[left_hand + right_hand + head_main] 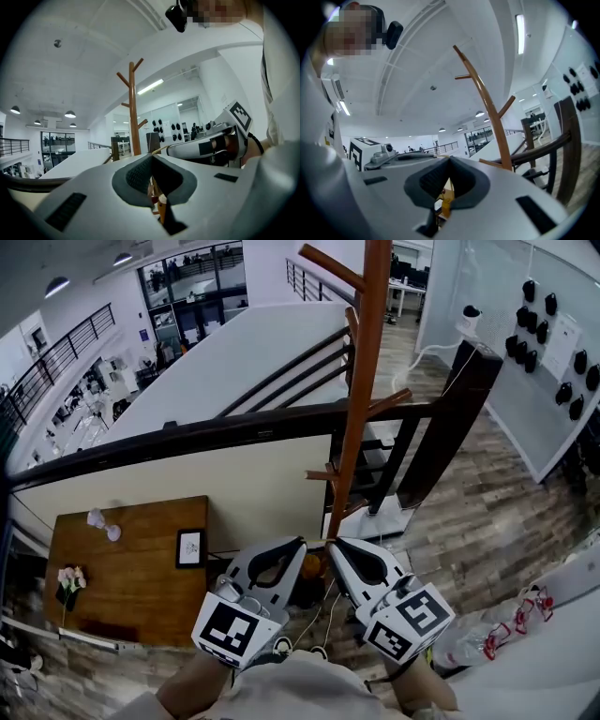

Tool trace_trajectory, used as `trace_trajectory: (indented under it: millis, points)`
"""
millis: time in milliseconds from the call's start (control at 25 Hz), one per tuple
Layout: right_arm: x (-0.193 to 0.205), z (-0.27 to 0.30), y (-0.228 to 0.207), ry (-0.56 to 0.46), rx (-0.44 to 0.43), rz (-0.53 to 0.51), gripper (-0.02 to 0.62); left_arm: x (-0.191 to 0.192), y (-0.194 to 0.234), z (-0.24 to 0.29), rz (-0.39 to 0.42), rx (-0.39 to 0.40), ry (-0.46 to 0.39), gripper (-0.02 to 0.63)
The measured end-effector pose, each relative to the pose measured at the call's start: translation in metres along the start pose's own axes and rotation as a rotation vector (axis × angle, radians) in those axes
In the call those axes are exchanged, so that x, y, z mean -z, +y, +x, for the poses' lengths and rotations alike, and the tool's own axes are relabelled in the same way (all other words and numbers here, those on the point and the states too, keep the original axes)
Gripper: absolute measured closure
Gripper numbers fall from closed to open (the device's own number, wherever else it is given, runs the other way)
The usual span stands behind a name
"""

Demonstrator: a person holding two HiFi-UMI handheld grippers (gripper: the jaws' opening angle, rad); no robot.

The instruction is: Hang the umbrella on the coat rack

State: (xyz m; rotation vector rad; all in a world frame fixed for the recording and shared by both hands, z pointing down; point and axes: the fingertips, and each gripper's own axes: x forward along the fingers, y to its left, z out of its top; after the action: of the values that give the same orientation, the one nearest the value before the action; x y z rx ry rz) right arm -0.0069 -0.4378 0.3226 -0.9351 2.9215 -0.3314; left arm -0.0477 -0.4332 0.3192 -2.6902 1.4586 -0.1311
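Umbrella cannot be made out in any view. Nearest, the white left gripper and right gripper sit side by side, each with fingers pressed together, gripping nothing. Just beyond stands the upright brown wooden coat rack, before a dark railing.

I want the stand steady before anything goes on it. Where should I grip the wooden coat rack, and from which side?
I'd take the coat rack by its straight upright pole, on the bare stretch between peg tiers, from your near side, since the dark railing runs behind it. The pegs slant upward, likely a poorer hold.
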Motion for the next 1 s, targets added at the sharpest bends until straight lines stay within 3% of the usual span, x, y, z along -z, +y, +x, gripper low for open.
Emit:
trace_trajectory:
  millis: [360, 560, 760, 1000]
  points:
    - [-0.022, 0.047, -0.026, -0.038, 0.055, -0.015, 0.591, -0.008, 0.054, 0.037, 0.040, 0.027, -0.009, 0.604]
    - [-0.022, 0.073, -0.048, -0.037, 0.111, -0.014, 0.591, -0.003, 0.081, 0.064, -0.037, 0.079, -0.027, 0.604]
    - [-0.011, 0.092, -0.072, -0.015, 0.162, 0.017, 0.591, 0.015, 0.098, 0.090, -0.014, 0.107, 0.017, 0.604]
    - [0.014, 0.108, -0.096, 0.034, 0.220, 0.065, 0.591, 0.046, 0.111, 0.114, -0.065, 0.146, 0.071, 0.604]
